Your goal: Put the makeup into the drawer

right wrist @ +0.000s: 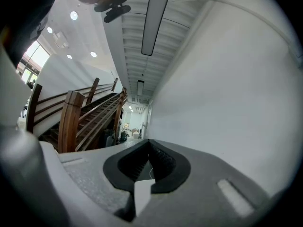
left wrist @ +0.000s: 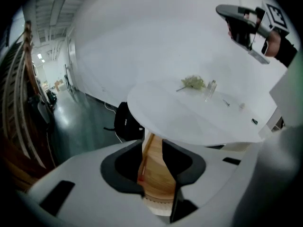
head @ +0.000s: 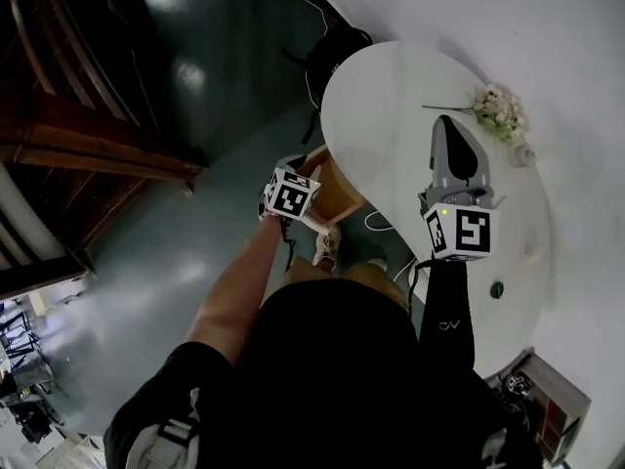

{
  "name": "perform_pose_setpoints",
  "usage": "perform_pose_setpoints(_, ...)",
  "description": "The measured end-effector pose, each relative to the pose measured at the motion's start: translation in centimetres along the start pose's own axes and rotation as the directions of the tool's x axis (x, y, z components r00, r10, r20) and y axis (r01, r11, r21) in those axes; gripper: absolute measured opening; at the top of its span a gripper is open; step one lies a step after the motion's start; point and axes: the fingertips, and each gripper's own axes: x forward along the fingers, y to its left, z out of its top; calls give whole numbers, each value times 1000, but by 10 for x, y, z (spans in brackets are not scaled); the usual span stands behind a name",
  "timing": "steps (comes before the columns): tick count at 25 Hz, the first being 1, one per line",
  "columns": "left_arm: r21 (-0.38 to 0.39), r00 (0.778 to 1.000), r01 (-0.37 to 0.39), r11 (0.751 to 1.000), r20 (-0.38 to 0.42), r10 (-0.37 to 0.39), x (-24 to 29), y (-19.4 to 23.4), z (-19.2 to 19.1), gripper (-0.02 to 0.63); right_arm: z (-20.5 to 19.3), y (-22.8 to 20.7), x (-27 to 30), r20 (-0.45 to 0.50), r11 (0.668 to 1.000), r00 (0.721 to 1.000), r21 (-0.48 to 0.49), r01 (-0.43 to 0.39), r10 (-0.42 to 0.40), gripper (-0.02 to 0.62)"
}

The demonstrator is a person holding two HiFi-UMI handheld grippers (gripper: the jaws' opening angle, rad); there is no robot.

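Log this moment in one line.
left gripper open, empty, at wooden drawer | right gripper shut, empty, above white table | small bottle on table

My left gripper [left wrist: 154,148] is showing pale grey, its pads [left wrist: 119,168] black. My right gripper [head: 445,121] is wearing darker grey, its cube [head: 459,233] patterned in black-and-white squares. The table [head: 391,96] is gleaming white. The drawer [left wrist: 157,171] is glowing honey-coloured wood, the floor [head: 195,86] is shining dark teal, and the flowers [head: 498,108] are showing cream and pale green.
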Motion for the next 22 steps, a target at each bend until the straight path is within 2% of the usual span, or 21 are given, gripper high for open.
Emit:
perform_pose_setpoints(4,43,988,-18,999,151,11,-38,4,66,132,8,-7,-4,27,1000,999,1,24,-24,3)
perform_pose_setpoints(6,81,963,-43,996,267,20,-64,3,110,132,13,-7,-6,42,999,999,-8,34,-34,3)
perform_pose_setpoints(7,102,939,-68,992,342,30,-81,1,134,132,16,-7,-7,49,999,998,-12,40,-39,3)
perform_pose_setpoints(8,121,905,-101,987,424,41,-101,-1,158,132,19,-8,-8,55,999,997,-16,45,-44,3)
perform_pose_setpoints(11,168,777,-182,969,628,37,-161,-16,218,132,23,-9,-12,63,998,996,-26,59,-57,3)
perform_pose_setpoints(12,183,750,-190,965,661,22,-173,-23,229,132,23,-10,-14,62,998,996,-27,63,-62,3)
perform_pose_setpoints(13,198,736,-191,961,677,7,-180,-29,236,132,23,-11,-17,61,997,996,-28,68,-66,3)
perform_pose_setpoints(18,246,708,-147,958,702,-72,-190,-57,257,132,29,-25,-34,63,992,991,-44,119,-116,4)
perform_pose_setpoints(22,303,710,-79,950,685,-159,-178,-94,268,132,30,-49,-60,53,980,980,-54,193,-190,3)
